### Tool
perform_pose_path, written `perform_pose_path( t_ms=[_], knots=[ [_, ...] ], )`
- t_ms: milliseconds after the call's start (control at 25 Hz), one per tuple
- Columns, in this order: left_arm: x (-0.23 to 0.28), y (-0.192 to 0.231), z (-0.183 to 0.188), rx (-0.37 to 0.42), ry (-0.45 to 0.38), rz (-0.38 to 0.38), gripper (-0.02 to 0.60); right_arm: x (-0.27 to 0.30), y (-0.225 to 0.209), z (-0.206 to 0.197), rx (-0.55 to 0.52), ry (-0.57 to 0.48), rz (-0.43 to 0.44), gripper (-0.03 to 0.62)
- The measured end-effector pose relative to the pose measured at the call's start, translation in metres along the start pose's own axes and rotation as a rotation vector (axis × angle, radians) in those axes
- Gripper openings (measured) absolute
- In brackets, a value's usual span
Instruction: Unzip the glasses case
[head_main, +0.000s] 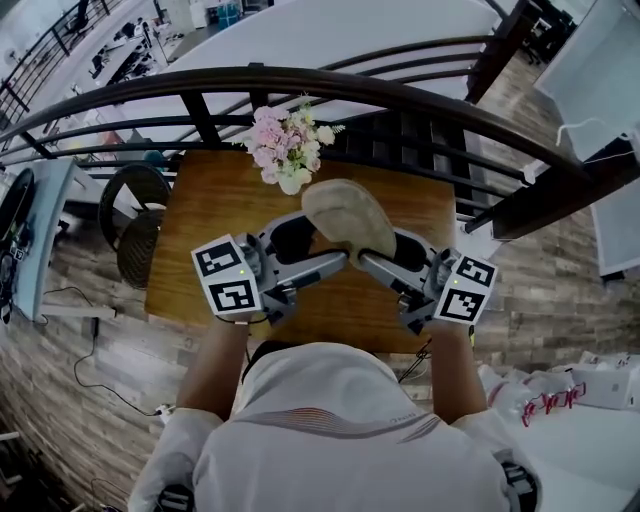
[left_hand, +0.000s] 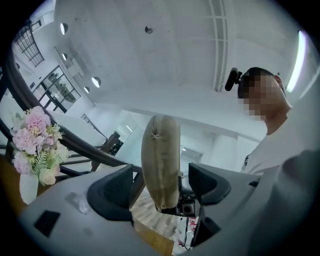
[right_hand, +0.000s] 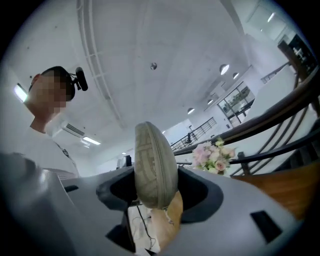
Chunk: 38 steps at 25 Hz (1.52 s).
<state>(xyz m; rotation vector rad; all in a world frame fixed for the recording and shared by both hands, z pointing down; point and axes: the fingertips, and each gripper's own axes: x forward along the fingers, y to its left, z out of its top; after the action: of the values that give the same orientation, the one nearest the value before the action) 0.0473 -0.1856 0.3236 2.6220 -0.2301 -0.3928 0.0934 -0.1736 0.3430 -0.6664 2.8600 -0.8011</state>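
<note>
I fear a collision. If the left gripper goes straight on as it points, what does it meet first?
Probably the glasses case: it stands between the open jaws of the left gripper, and the right gripper holds its far end.

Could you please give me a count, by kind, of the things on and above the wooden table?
glasses case: 1
left hand-held gripper, right hand-held gripper: 2
vase of flowers: 1
Total: 4
</note>
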Motion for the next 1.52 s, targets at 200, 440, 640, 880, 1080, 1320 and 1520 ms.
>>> perform_pose_path(
  t_ms=[200, 440, 640, 880, 1080, 1320, 1520],
  knots=[
    [0.004, -0.008, 0.003, -0.008, -0.005, -0.043, 0.325, 0.020, 0.020, -0.018, 0.066, 0.080, 0.143, 0.290],
    [0.005, -0.008, 0.005, -0.007, -0.030, -0.037, 0.323, 0.032, 0.025, -0.037, 0.051, 0.198, 0.164, 0.290],
    [0.001, 0.000, 0.015, -0.022, -0.081, 0.000, 0.303, 0.033, 0.026, -0.028, -0.066, 0.181, 0.126, 0.305],
    [-0.007, 0.024, 0.031, -0.055, -0.130, 0.100, 0.302, 0.012, 0.012, -0.017, -0.350, 0.212, -0.059, 0.351],
    [-0.010, 0.034, 0.042, -0.084, -0.163, 0.150, 0.302, 0.010, 0.000, -0.031, -0.537, 0.356, -0.221, 0.344],
    [-0.001, 0.036, 0.033, -0.039, -0.101, 0.198, 0.302, 0.028, -0.014, -0.051, -0.676, 0.493, -0.377, 0.258],
    [0.004, 0.037, 0.028, -0.040, -0.083, 0.216, 0.302, 0.030, -0.029, -0.058, -0.760, 0.569, -0.465, 0.145]
  ],
)
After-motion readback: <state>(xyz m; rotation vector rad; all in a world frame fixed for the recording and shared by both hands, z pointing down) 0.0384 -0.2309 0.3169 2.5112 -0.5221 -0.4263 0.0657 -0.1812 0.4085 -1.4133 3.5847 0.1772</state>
